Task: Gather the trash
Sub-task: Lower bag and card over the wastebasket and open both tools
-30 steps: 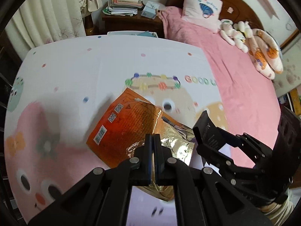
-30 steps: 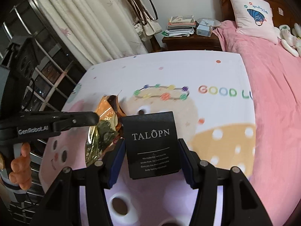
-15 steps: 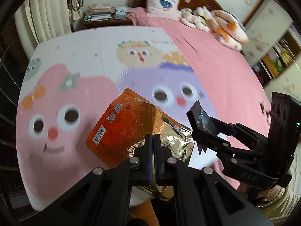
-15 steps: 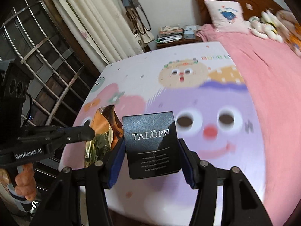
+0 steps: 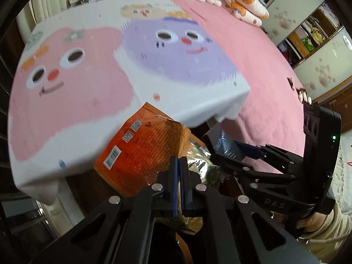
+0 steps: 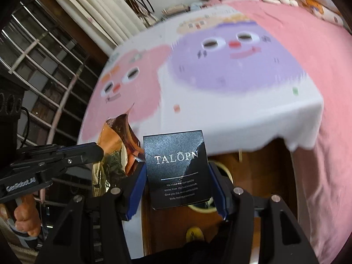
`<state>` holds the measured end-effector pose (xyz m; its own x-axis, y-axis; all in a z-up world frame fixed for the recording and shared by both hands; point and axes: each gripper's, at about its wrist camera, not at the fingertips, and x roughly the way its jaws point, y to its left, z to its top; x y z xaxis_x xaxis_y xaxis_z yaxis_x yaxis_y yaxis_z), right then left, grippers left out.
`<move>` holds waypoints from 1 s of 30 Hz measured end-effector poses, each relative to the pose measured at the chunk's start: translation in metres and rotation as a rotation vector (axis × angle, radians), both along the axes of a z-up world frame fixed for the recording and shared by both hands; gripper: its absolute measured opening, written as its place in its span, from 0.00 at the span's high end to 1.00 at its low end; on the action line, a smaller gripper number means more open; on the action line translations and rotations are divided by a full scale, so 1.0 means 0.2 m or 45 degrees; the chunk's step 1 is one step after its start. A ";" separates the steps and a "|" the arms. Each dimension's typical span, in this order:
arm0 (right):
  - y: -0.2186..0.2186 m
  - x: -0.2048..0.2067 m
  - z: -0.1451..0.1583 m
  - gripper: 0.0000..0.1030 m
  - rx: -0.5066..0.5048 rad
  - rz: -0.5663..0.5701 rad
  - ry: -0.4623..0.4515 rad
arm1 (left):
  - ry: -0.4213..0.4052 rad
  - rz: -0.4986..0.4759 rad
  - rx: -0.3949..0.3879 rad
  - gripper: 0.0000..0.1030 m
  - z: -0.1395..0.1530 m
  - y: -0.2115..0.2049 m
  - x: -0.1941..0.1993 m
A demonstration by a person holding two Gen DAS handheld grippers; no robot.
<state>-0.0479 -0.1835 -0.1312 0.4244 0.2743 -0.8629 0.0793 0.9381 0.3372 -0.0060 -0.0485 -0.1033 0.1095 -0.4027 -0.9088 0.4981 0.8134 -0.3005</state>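
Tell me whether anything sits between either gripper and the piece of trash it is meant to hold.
Nothing does. The left gripper is shut on the orange snack wrapper, and the right gripper clamps the black TALOPN card between its pads. Both pieces hang past the bed's foot edge.

The right gripper [image 6: 177, 173] holds a black card packet [image 6: 177, 169] printed "TALOPN" upright, one blue pad against each side edge; to its left, the left gripper [image 6: 96, 151] clamps a crumpled orange and gold foil wrapper [image 6: 116, 145], with a person's hand [image 6: 24, 215] on its handle; behind both lies a white blanket [image 6: 220, 110] printed with pink and purple cartoon faces, its edge hanging over a pink bed cover [image 6: 319, 66]; brown wood [image 6: 259, 160] shows beneath the edge; cream curtains [image 6: 92, 6] and a barred window [image 6: 44, 70] stand at upper left
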 end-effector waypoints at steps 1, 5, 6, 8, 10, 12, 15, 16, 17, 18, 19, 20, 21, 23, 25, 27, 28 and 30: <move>0.00 -0.02 -0.04 0.46 -0.002 -0.005 0.017 | 0.008 -0.003 0.009 1.00 -0.04 -0.01 -0.02; -0.02 -0.08 -0.24 0.46 0.000 -0.022 0.082 | 0.057 -0.001 0.032 1.00 -0.25 -0.03 -0.09; -0.02 -0.08 -0.30 0.46 -0.004 -0.021 0.096 | 0.067 0.005 0.035 1.00 -0.33 -0.03 -0.10; -0.03 -0.08 -0.43 0.46 -0.015 -0.012 0.114 | 0.081 0.020 0.036 1.00 -0.46 -0.03 -0.10; -0.05 -0.06 -0.59 0.46 -0.017 -0.007 0.137 | 0.102 0.047 0.046 1.00 -0.65 -0.03 -0.08; -0.06 -0.05 -0.76 0.46 -0.017 -0.011 0.164 | 0.107 0.071 0.058 1.00 -0.81 -0.03 -0.07; -0.07 -0.02 -1.02 0.46 -0.014 -0.008 0.185 | 0.099 0.114 0.077 1.00 -1.08 -0.03 -0.05; -0.07 -0.01 -1.10 0.46 -0.016 -0.004 0.192 | 0.105 0.134 0.076 1.00 -1.17 -0.03 -0.04; -0.07 0.00 -1.18 0.46 -0.022 -0.002 0.200 | 0.111 0.149 0.071 1.00 -1.24 -0.03 -0.02; -0.07 0.02 -1.27 0.46 -0.028 -0.001 0.211 | 0.111 0.162 0.072 1.00 -1.32 -0.03 -0.01; -0.07 0.03 -1.35 0.46 -0.033 -0.001 0.219 | 0.107 0.177 0.078 0.99 -1.39 -0.03 0.00; -0.07 0.04 -1.41 0.46 -0.039 -0.001 0.227 | 0.105 0.183 0.080 0.99 -1.48 -0.03 0.01; -0.07 0.05 -1.49 0.46 -0.045 -0.002 0.237 | 0.102 0.188 0.086 0.99 -1.53 -0.03 0.02; -0.07 0.07 -1.61 0.46 -0.047 0.000 0.258 | 0.095 0.189 0.105 0.97 -1.63 -0.03 0.03; -0.08 0.09 -1.70 0.46 -0.051 -0.002 0.274 | 0.098 0.179 0.128 0.92 -1.73 -0.05 0.04; -0.09 0.11 -1.78 0.45 -0.045 -0.002 0.285 | 0.099 0.179 0.146 0.81 -1.81 -0.08 0.03; -0.09 0.11 -1.82 0.44 -0.038 -0.006 0.291 | 0.099 0.184 0.149 0.73 -1.84 -0.09 0.03; -0.09 0.13 -1.86 0.42 -0.024 -0.023 0.300 | 0.098 0.202 0.164 0.63 -1.88 -0.07 0.03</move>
<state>-0.0223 -0.2014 -0.5036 0.2150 0.2515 -0.9437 0.1709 0.9417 0.2899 -0.0009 -0.0616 -0.4796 0.0906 -0.2657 -0.9598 0.3406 0.9139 -0.2209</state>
